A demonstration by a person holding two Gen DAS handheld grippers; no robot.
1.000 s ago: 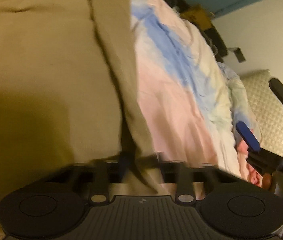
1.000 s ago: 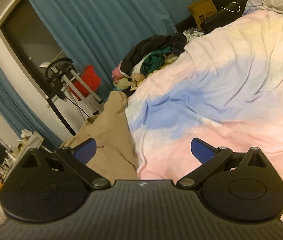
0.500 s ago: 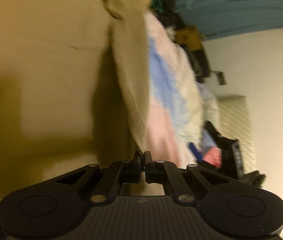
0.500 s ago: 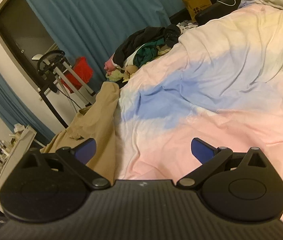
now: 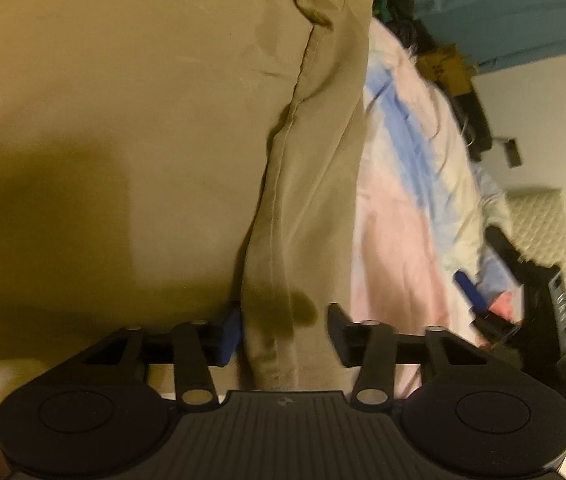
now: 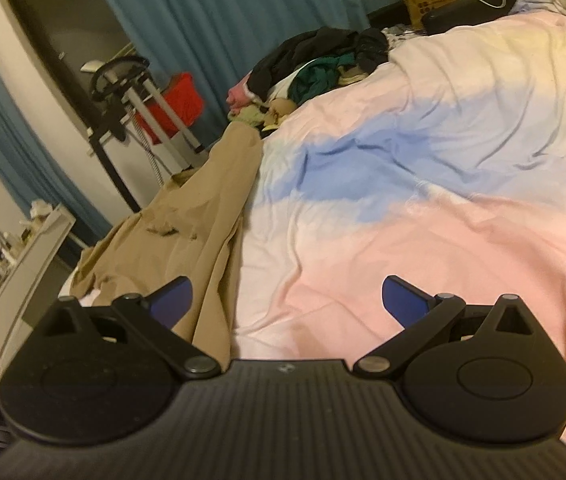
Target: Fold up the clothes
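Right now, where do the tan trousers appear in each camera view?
Left wrist: tan trousers fill the left and centre; a seamed fold runs down between the open fingers.
Right wrist: tan trousers lie left of centre, at the bed's edge.
Shared landmark: blue patch of the bedcover.

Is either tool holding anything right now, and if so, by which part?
Nothing is held. The left tool is open, its jaws apart on either side of the tan garment's seamed edge. The right tool is open over the bedspread.
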